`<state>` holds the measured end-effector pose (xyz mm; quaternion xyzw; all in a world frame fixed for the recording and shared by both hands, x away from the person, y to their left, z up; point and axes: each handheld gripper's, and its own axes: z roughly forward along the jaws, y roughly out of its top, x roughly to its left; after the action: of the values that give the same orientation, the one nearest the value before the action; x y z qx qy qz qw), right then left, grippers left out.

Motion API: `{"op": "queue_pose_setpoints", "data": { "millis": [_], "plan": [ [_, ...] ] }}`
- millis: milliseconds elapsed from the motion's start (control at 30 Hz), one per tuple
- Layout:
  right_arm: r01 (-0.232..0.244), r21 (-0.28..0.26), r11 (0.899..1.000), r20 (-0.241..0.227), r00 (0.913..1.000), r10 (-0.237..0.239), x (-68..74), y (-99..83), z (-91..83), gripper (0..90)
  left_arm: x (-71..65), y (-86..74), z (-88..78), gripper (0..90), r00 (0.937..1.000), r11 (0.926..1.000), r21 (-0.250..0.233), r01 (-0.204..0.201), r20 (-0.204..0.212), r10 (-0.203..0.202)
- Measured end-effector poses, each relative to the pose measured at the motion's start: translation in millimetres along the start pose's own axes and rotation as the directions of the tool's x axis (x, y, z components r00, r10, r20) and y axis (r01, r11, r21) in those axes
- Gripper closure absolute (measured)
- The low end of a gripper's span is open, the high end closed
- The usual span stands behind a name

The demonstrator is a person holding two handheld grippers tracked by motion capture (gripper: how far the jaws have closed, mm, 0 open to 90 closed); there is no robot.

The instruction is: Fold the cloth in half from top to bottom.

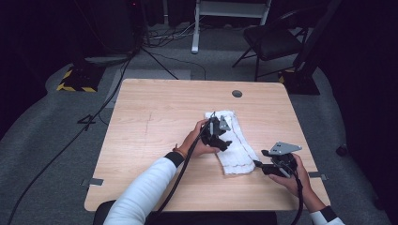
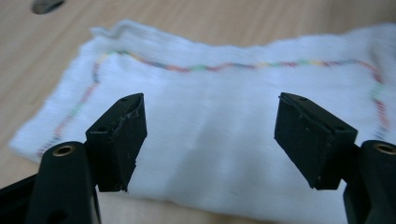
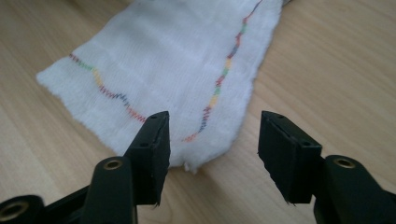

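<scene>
A white folded cloth with a multicoloured stitched border [image 1: 232, 143] lies on the right half of the light wooden table [image 1: 155, 122], its long side running away from the person. The left gripper [image 1: 224, 139] reaches in from the cloth's left side, the white-sleeved forearm angled across the table; its jaws stand apart above the cloth, gripping nothing. The right gripper [image 1: 261, 165] sits low by the cloth's near right corner, jaws spread and empty, pointing at that corner.

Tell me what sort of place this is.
Probably a recording studio or lab: dark walls surround a lone wooden table, cables trail over grey carpet, and a folding chair stands behind. A white cloth lies on the table.
</scene>
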<state>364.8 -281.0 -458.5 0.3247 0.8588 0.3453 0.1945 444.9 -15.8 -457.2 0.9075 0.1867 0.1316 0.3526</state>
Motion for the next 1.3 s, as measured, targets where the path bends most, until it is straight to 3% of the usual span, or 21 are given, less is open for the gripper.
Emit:
{"op": "queue_pose_setpoints", "data": {
  "millis": [167,233,333,400,567,667,800,867,1300],
  "plan": [
    [0.006,0.025,1.000,0.034,0.9994,-0.006,-10.8,1.9,11.2,43.7,-18.7,-12.7,4.4,25.6,0.9986,0.9992,0.036,-0.015,0.051,0.014],
    [0.012,0.053,0.999,0.033,0.9994,-0.014,-14.4,1.3,18.9,42.5,-25.0,-15.6,8.8,25.6,0.9988,0.9964,0.073,-0.042,0.029,0.040],
    [0.036,0.115,0.993,0.012,0.9992,-0.037,-16.7,-0.5,28.5,40.2,-27.7,-22.4,10.6,25.1,0.9988,0.9952,0.089,-0.042,0.029,0.039],
    [0.038,0.125,0.991,-0.003,0.9993,-0.038,-16.2,-3.0,32.0,40.3,-27.2,-26.3,9.0,25.1,0.9992,0.9960,0.086,-0.023,0.035,0.020],
    [0.044,0.123,0.991,-0.047,0.9981,-0.039,-14.1,-5.7,33.3,42.1,-29.4,-35.3,1.6,25.3,0.9994,0.9953,0.093,-0.026,0.025,0.024],
    [0.071,0.117,0.991,-0.104,0.9929,-0.059,-6.0,-6.3,32.0,42.2,-29.1,-41.1,-4.1,25.2,0.9994,0.9946,0.104,-0.008,0.035,0.004],
    [0.094,0.113,0.989,-0.120,0.9895,-0.080,3.3,-5.3,31.7,42.3,-29.8,-49.4,-11.4,25.3,0.9988,0.9944,0.106,0.002,0.049,-0.007],
    [0.114,0.114,0.987,-0.153,0.9836,-0.096,12.7,-4.1,31.1,42.2,-30.2,-53.8,-16.0,25.2,0.9984,0.9939,0.110,-0.001,0.056,-0.005],
    [0.142,0.105,0.984,-0.211,0.9705,-0.117,38.9,-0.7,31.7,40.6,-32.2,-80.8,-37.1,25.3,0.9947,0.9941,0.095,0.051,0.084,-0.059]
  ]
}}
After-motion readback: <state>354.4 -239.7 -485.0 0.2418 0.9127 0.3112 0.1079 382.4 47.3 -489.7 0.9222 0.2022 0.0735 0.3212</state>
